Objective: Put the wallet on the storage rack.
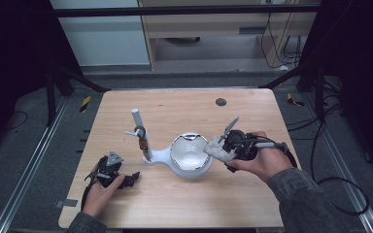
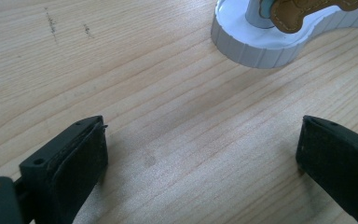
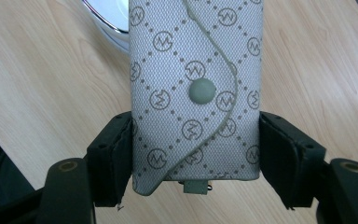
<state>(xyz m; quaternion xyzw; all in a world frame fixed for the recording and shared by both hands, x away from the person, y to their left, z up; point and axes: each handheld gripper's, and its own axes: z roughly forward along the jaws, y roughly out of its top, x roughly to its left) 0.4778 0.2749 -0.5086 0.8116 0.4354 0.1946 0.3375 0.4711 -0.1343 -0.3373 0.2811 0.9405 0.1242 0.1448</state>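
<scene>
— Where was the pouch [image 3: 193, 88]?
— Between the right gripper's [image 1: 223, 148] pads, above the table [image 1: 175, 204], just right of the bowl [image 1: 190, 154].
— And the left gripper [image 2: 200, 154]?
— Near the front-left, left of the stand [image 1: 143, 138], apart from it.

Your left hand [image 1: 102, 190] comes in from the bottom left, wrapped around the left hand-held gripper [image 1: 132, 177], which lies low and points to the right. In the left gripper view its two black jaws stand wide apart with nothing between them. Your right forearm, in a grey sleeve [image 1: 298, 199], reaches in from the lower right; your right hand [image 1: 264, 160] holds the right hand-held gripper [image 1: 218, 148] raised and pointing left. In the right gripper view its jaws press from both sides on a grey patterned pouch [image 3: 196, 88], the pads flat against its edges.
</scene>
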